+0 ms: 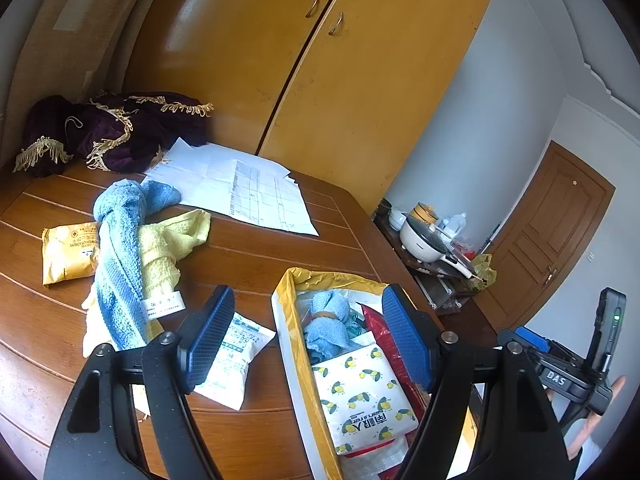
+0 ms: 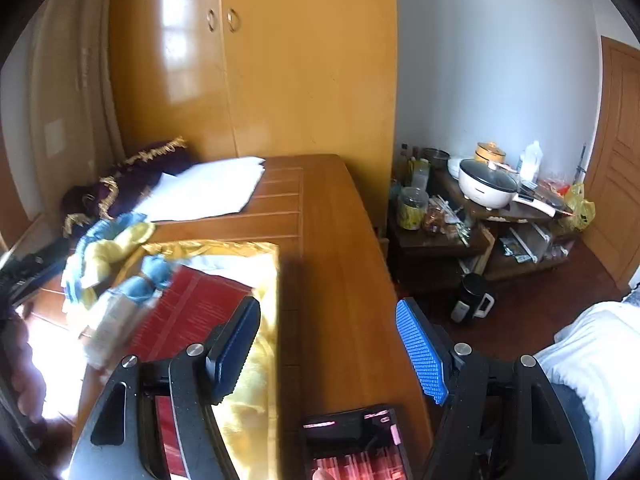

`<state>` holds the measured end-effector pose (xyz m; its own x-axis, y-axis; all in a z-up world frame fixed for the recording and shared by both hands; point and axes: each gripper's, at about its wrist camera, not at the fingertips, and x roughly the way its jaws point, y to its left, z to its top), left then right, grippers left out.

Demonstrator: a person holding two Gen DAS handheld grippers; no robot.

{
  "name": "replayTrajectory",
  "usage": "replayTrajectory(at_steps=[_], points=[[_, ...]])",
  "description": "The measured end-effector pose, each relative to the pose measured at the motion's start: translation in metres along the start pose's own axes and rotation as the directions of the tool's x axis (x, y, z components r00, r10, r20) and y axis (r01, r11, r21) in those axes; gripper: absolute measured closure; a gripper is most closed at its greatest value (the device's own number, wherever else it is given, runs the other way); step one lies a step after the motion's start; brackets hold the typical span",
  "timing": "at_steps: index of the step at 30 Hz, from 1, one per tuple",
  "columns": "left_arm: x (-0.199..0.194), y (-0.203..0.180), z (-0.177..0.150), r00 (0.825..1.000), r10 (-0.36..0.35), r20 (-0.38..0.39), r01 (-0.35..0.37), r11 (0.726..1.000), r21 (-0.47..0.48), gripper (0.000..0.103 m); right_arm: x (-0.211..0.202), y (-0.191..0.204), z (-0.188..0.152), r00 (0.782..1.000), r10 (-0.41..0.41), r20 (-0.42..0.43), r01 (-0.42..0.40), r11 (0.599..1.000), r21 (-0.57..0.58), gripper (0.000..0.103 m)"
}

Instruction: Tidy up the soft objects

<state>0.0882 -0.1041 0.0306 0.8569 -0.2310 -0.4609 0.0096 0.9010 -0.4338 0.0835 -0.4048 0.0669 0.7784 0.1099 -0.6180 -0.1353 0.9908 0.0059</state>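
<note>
Left wrist view: the left hand-held gripper (image 1: 308, 334) hovers released and empty, straddling the near wall of the yellow-lined box (image 1: 285, 320), likely poised over its next pick. Inside the box, just ahead of the right finger, lie a blue cloth (image 1: 326, 326), a lemon-print pack (image 1: 360, 396) and a red packet (image 1: 380, 328), gathered as sorted items. Left of the gripper, a twisted blue towel (image 1: 116, 256) and yellow towel (image 1: 168, 244) lie unsorted on the tabletop (image 1: 256, 256); a white pouch (image 1: 232, 364) lies under the left finger.

Right wrist view: the right hand-held gripper (image 2: 328, 344) hangs released beside the box (image 2: 260, 340), over the tabletop's edge, seemingly keeping clear.
</note>
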Motion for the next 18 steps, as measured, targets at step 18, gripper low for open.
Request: replayTrajectory(at_steps=[18], points=[[-0.063, 0.103, 0.009, 0.977, 0.198, 0.077, -0.192, 0.978, -0.076, 0.027, -0.001, 0.226, -0.014, 0.898, 0.434, -0.071, -0.439, 0.895, -0.081, 0.030]])
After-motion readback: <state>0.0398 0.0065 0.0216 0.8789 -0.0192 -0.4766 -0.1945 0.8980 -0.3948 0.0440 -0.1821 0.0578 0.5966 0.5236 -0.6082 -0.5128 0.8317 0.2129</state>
